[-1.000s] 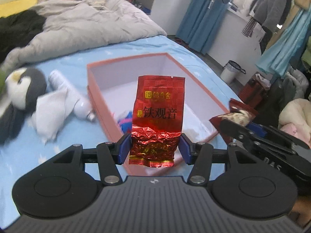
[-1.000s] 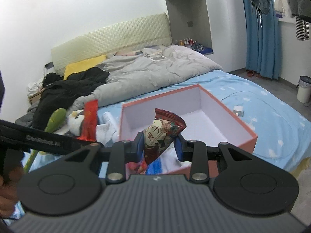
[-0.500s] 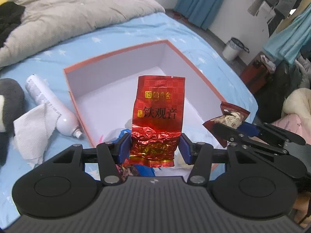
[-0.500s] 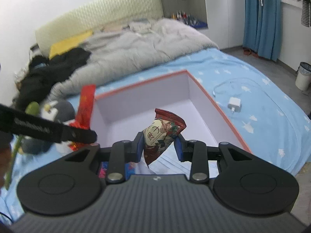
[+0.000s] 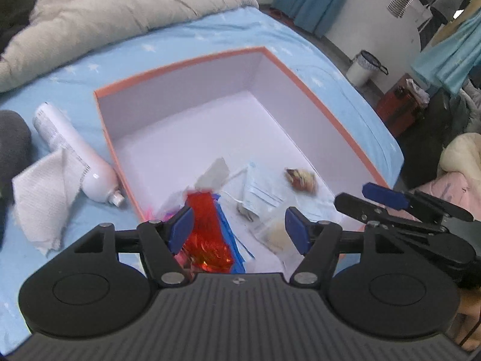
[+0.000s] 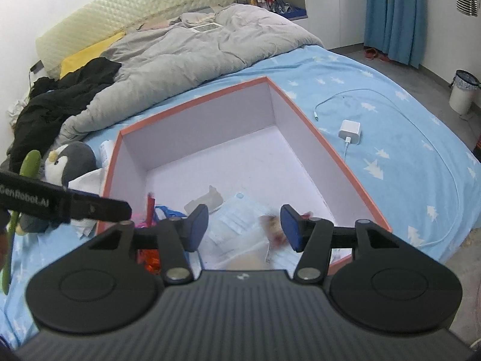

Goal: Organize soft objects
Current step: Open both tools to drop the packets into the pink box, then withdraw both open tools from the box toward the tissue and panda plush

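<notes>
An orange-rimmed box (image 5: pixel 315 102) with a white inside sits on the blue bed; it also shows in the right wrist view (image 6: pixel 336 156). My left gripper (image 5: pixel 237 228) is open above the box's near end, and the red foil tea packet (image 5: pixel 207 234) falls blurred by its left finger. My right gripper (image 6: pixel 243 228) is open above the same end, and the brown snack packet (image 6: pixel 272 225) drops blurred between its fingers; it also shows in the left wrist view (image 5: pixel 300 177). Face masks (image 6: pixel 237 213) and other small packets lie in the box.
A white bottle (image 5: pixel 72 153) and a white tissue (image 5: pixel 42 198) lie left of the box. A penguin plush (image 6: pixel 69 165) and a green toy (image 6: pixel 21 207) are further left. A white charger (image 6: pixel 350 131) with cable lies right of the box. A grey duvet (image 6: pixel 186 57) covers the far bed.
Both grippers have opened and let go. The red tea packet and the brown snack packet are dropping into the box. Both cameras now tilt down over the box.
</notes>
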A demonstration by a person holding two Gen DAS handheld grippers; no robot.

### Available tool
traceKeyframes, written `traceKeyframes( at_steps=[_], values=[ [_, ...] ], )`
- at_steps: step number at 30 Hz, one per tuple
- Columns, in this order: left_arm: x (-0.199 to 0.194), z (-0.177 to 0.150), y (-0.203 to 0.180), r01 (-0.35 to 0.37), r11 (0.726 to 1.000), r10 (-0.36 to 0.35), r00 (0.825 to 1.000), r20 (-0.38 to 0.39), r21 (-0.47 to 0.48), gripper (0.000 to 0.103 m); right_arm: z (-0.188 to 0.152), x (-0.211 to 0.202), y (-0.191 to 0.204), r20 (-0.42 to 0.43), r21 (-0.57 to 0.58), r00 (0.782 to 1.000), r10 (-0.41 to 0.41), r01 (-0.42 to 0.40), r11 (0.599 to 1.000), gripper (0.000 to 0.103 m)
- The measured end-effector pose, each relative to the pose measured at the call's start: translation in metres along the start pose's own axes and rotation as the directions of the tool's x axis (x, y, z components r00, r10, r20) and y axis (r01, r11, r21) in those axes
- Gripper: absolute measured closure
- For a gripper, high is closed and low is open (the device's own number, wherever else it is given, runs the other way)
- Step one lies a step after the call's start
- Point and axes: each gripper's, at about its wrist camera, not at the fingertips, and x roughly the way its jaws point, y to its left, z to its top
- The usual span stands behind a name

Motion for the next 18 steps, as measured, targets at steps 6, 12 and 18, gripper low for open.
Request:
traceKeyframes(
  at_steps=[6,12,18],
  values=[
    [-0.026,-0.015,0.0,-0.001,1.0,0.0,0.994,0.109,0.013,0.031,-0.007,-0.012,0.005,0.042,-0.008,0.999,0.011,-0.011,1.0,0.047],
    [-0.051,-0.04,-0.006,-0.061,0.996,0.047,0.978,0.201,0.063,0.031,-0.021,-0.028,0.013,0.085,-0.004,0.996,0.034,-0.033,0.999,0.047],
    [-0.083,-0.072,-0.026,-0.102,0.986,0.059,0.951,0.305,0.13,0.031,-0.033,-0.048,0.027,0.134,-0.032,0.99,0.049,-0.045,0.998,0.047]
  ],
)
